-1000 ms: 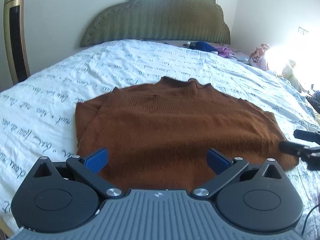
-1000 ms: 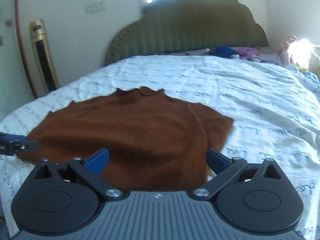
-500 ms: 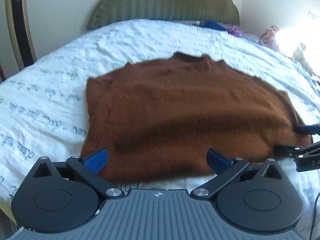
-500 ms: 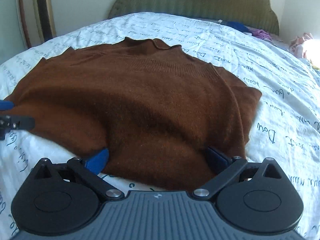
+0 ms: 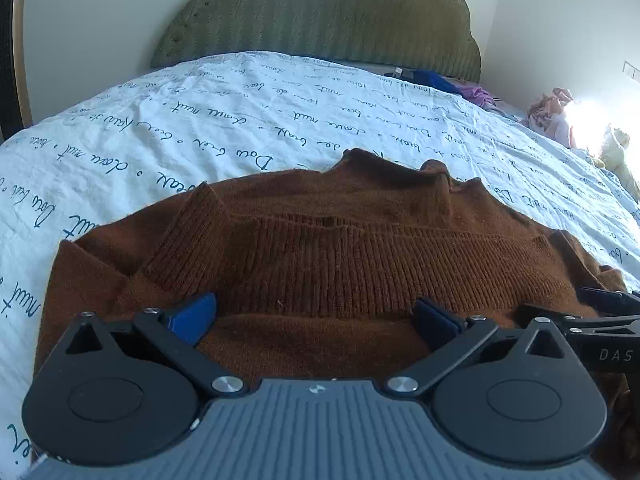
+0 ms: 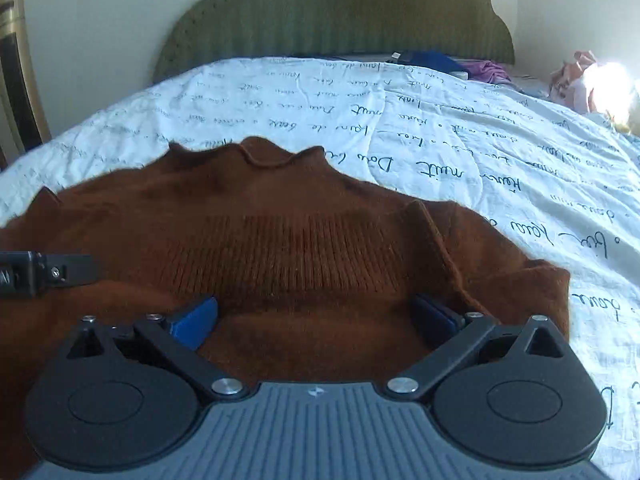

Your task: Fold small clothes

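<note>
**Over the folded hem: 2 open grippers, nothing held**

Between the blue pads of the left gripper [image 5: 314, 316] lies only brown knit; its jaws stand wide apart and grip nothing, with the ribbed hem band running across just ahead of the pads. At the right gripper [image 6: 316, 316] the picture is the same: jaws spread wide, low over the cloth, no fabric pinched. Each tool shows at the edge of the other's view, so the 2 sit side by side over the near part of the garment.

Outward from them, the brown sweater [image 5: 340, 248] lies on the white bedsheet [image 5: 240, 120] printed with script, its collar toward the green headboard [image 5: 320, 20]. The ribbed hem [image 6: 288, 256] appears to be turned up onto the body, so 1 fold looks laid, though I cannot tell how squarely. The left sleeve area shows a tucked corner [image 5: 92, 264].

Risks, as I judge them: the knit is soft and thick, so closing the pads from this height may catch just the top layer and drag the fold open. A pinch that takes both layers unevenly would skew the edge. The sheet is loose and wrinkled; a low grab could snag it along with the sweater. With the grippers this near each other, a crossing move could make them collide. Other clothes [image 6: 460, 66] near the headboard lie well apart and pose no trouble.
</note>
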`<action>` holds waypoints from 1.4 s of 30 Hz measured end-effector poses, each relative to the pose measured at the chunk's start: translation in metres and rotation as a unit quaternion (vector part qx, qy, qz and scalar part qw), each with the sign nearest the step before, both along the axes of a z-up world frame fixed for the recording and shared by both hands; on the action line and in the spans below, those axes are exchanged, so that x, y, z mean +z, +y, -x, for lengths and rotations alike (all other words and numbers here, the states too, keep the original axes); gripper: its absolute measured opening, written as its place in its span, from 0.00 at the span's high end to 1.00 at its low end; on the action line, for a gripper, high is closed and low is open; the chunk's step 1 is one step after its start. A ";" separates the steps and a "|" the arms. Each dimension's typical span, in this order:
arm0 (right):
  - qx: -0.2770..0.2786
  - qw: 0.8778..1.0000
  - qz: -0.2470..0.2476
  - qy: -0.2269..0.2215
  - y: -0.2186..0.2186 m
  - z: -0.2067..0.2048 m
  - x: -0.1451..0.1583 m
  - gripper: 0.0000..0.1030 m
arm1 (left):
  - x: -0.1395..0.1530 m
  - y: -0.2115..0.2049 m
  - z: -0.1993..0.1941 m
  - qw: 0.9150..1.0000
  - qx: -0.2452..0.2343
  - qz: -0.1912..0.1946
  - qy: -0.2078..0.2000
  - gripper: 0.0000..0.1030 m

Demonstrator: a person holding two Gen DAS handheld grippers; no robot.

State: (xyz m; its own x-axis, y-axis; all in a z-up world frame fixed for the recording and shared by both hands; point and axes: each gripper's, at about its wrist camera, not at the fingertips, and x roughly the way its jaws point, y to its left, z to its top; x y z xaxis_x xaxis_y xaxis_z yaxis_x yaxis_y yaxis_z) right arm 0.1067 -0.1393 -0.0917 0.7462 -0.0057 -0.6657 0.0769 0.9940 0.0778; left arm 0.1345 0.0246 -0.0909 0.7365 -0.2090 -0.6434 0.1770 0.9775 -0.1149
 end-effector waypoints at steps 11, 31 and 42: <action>-0.006 1.000 0.017 -0.003 0.005 0.001 -0.005 0.00 | -0.001 0.002 0.000 1.000 -0.002 -0.006 0.004 0.00; 0.014 1.000 0.018 -0.015 -0.005 0.049 0.001 0.00 | 0.007 0.023 0.044 0.999 -0.023 -0.036 0.009 0.00; 0.036 0.998 0.056 0.005 -0.001 0.115 0.002 0.00 | 0.006 0.024 0.114 0.994 -0.057 -0.098 0.013 0.00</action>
State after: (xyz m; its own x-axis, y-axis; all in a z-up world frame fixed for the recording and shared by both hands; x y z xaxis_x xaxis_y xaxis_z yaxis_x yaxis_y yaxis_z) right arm -0.0080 -0.1398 -0.0900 0.7406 -0.0269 -0.6714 0.0050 0.9994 -0.0345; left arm 0.0208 0.0485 -0.0846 0.6981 -0.1587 -0.6982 0.2867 0.9555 0.0695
